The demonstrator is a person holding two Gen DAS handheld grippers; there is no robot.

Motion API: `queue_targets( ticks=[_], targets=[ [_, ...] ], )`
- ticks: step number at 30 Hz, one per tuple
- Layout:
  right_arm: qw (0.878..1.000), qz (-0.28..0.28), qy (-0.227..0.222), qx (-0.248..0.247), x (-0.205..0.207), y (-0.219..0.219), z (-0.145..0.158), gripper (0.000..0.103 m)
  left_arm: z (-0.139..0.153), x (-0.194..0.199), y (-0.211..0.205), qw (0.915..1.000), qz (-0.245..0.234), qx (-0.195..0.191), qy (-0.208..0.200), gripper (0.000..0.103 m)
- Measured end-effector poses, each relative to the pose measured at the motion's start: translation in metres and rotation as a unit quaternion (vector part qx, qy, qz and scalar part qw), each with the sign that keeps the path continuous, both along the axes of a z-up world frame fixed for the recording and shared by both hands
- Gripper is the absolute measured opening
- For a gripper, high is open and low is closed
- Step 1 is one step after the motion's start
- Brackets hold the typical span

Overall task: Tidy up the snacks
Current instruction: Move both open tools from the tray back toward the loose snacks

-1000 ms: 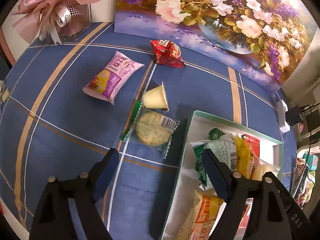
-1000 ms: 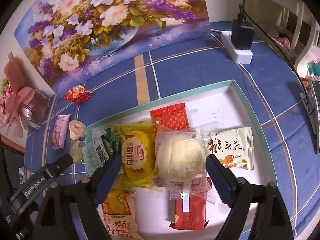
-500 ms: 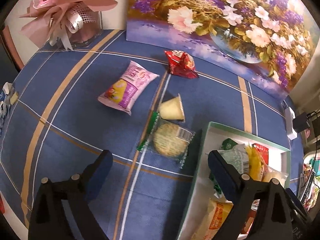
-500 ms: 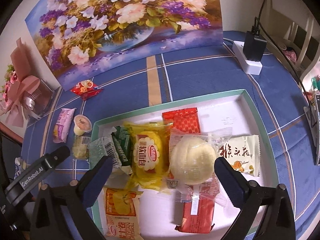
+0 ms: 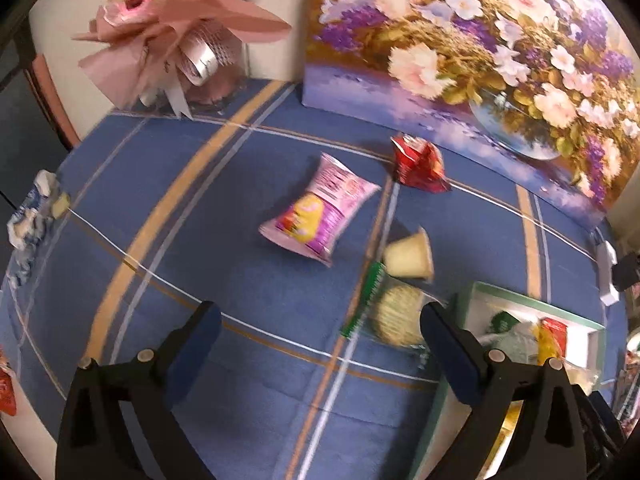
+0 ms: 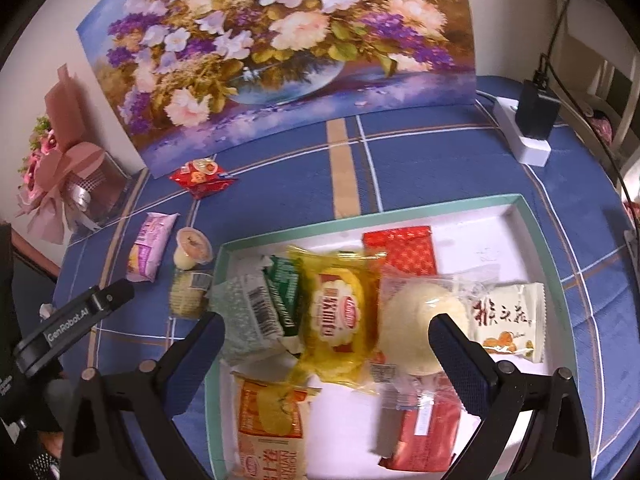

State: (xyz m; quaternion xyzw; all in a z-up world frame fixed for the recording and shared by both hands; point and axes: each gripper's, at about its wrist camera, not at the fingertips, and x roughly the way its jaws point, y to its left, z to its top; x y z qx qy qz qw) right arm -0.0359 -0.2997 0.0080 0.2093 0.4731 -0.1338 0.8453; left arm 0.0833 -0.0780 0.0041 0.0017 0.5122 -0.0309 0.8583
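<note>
You are holding the left gripper (image 5: pixel 320 316) opening, empty; the right gripper (image 6: pixel 326 326) released; its finger (image 5: pixel 448 344) is hiding part of the blurred biscuit pack (image 5: pixel 394 312).

Left gripper (image 5: pixel 318 326) over the blue cloth (image 5: pixel 180 248), jaws opening, nothing between them. Pink packet (image 5: pixel 320 206) well ahead, red packet (image 5: pixel 418 164) beyond it near the flower painting (image 5: pixel 480 48). Jelly cup (image 5: pixel 410 254) just above a wrapped round cracker (image 5: pixel 396 312), beside the box (image 5: pixel 592 334).
</note>
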Motion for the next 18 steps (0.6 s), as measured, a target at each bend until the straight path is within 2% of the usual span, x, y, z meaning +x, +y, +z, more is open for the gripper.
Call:
queue_targets(
  ticks=[6, 14, 18],
  targets=[
    [1.000, 0.013, -0.006, -0.001, 0.009, 0.012, 0.003, 0.103, 0.000, 0.007, 0.010, 0.9999, 0.009, 0.006, -0.012, 0.100],
    [1.000, 0.028, -0.009, -0.009, 0.028, 0.031, 0.003, 0.103, -0.002, 0.020, 0.031, 0.9986, 0.050, 0.011, -0.009, 0.100],
    [0.999, 0.036, -0.007, -0.018, 0.038, 0.041, 0.003, 0.103, -0.005, 0.026, 0.046, 0.9979, 0.064, -0.005, -0.003, 0.100]
  ],
)
